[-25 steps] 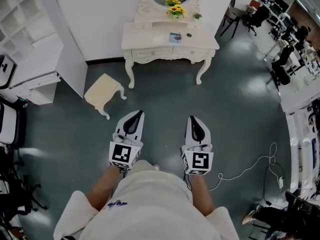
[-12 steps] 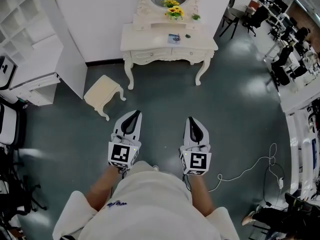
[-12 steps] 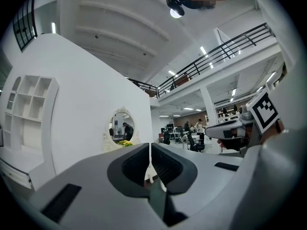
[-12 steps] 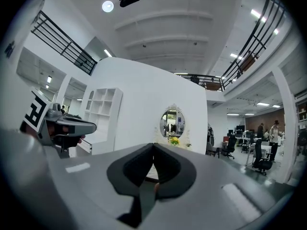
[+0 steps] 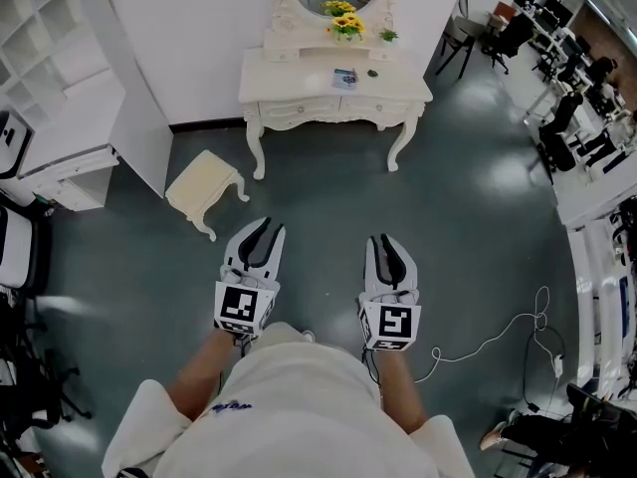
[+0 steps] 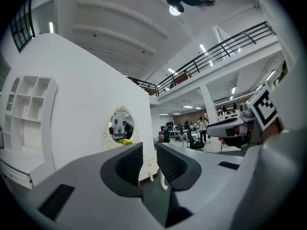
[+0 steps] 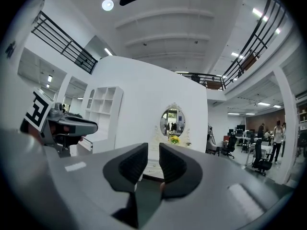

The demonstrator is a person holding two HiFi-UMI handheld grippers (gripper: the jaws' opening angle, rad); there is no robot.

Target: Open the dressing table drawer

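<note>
Head view: left gripper (image 5: 261, 235), right gripper (image 5: 386, 248) side by side, well short of table (image 5: 299, 78); both jaws just cracked apart, nothing between. Drawer (image 5: 299, 111) shut in table front, untouched

Left gripper view: narrow gap, empty, table leg (image 6: 163, 180) far beyond

Right gripper view: same small gap, empty; mirror (image 7: 172, 121) above table, dead ahead

Looks like readying for handle; approach to table not yet made

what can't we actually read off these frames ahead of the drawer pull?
- Handles of the drawer on the dressing table: head view, too small to make out.
- Drawer front: both gripper views, hidden behind the jaws of the left tool and right tool. These have just been opening, with nothing between them.
- Flat item on the tabletop: head view, too small to identify.
</note>
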